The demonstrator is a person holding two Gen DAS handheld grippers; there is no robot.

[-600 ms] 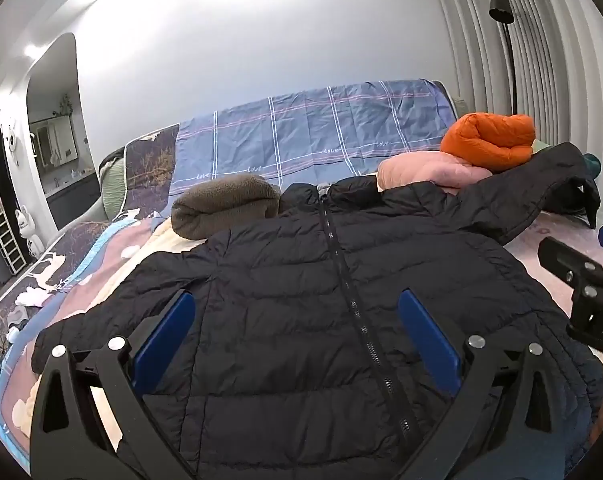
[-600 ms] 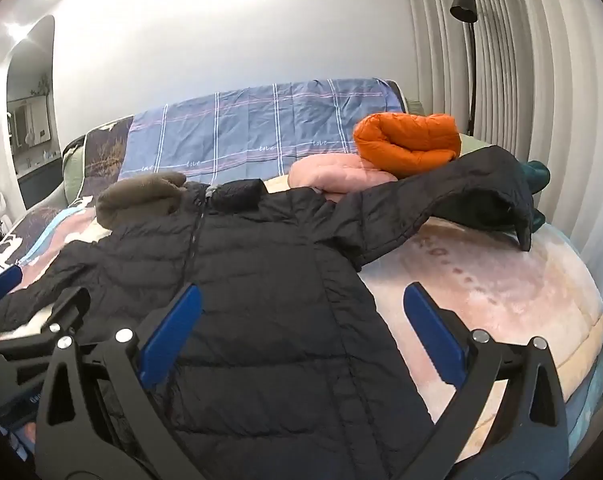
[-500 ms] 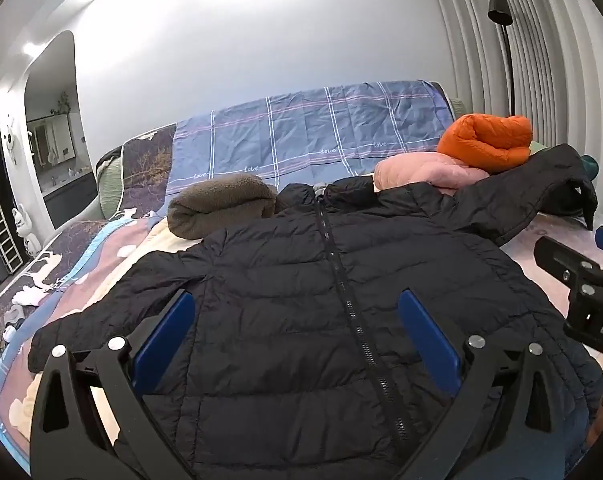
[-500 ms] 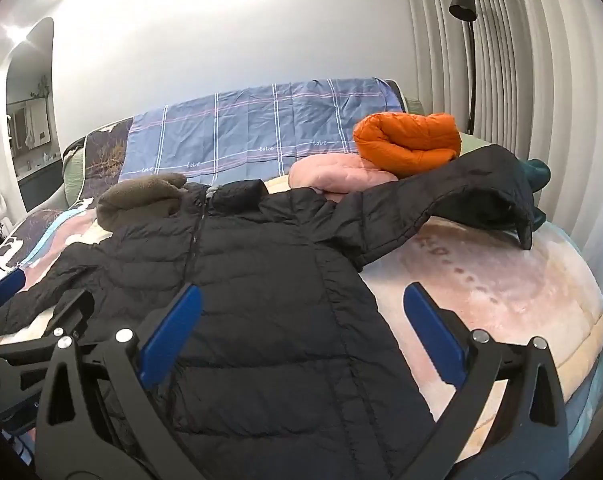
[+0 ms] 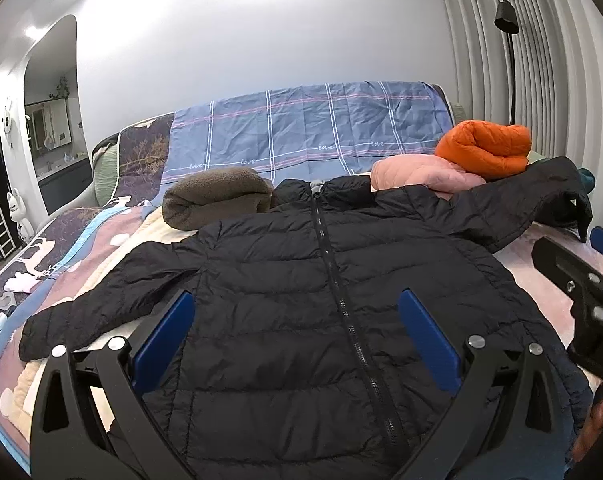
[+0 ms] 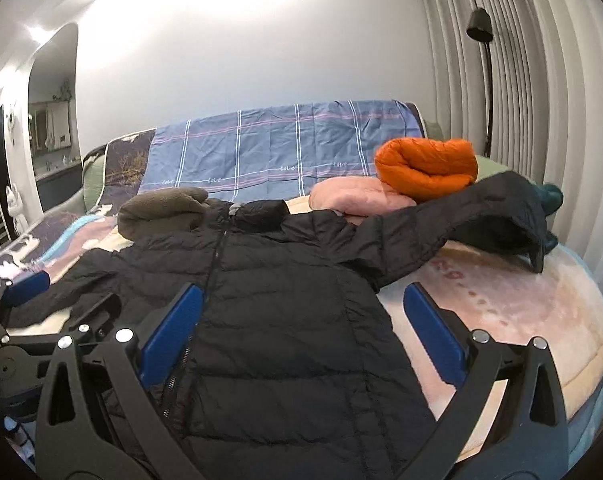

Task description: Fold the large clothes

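Black puffer jacket point(image 5: 301, 300) lay flat on the bed point(image 5: 81, 256), zipped front up, collar toward the blue plaid sheet point(image 5: 309, 128) at the head.

Left wrist view: left gripper point(image 5: 297, 340) hovered above the jacket's lower front, blue pads spread wide, nothing between them — no contact with the fabric could be made out. One sleeve stretched out sideways from the jacket toward the bed's near-left edge; the other sleeve ran up toward the far right and draped over a dark item there. Brown fleece bundle point(image 5: 217, 200) sat just beside the jacket's collar, on its left. Pink garment point(image 5: 417, 172) lay just beyond the jacket's right shoulder, with a rolled orange jacket point(image 5: 485, 148) resting on it. Part of the right gripper's frame showed at the picture's right edge, beside the jacket's hem. Black floor lamp point(image 5: 507, 20) stood against the ribbed wall beyond the jacket.

Right wrist view: right gripper point(image 6: 301, 328) was also spread wide and empty — one pad over the jacket's zipper side, the other over bare bedding just right of the jacket. Left gripper's frame showed at the picture's left edge, near the outstretched sleeve.
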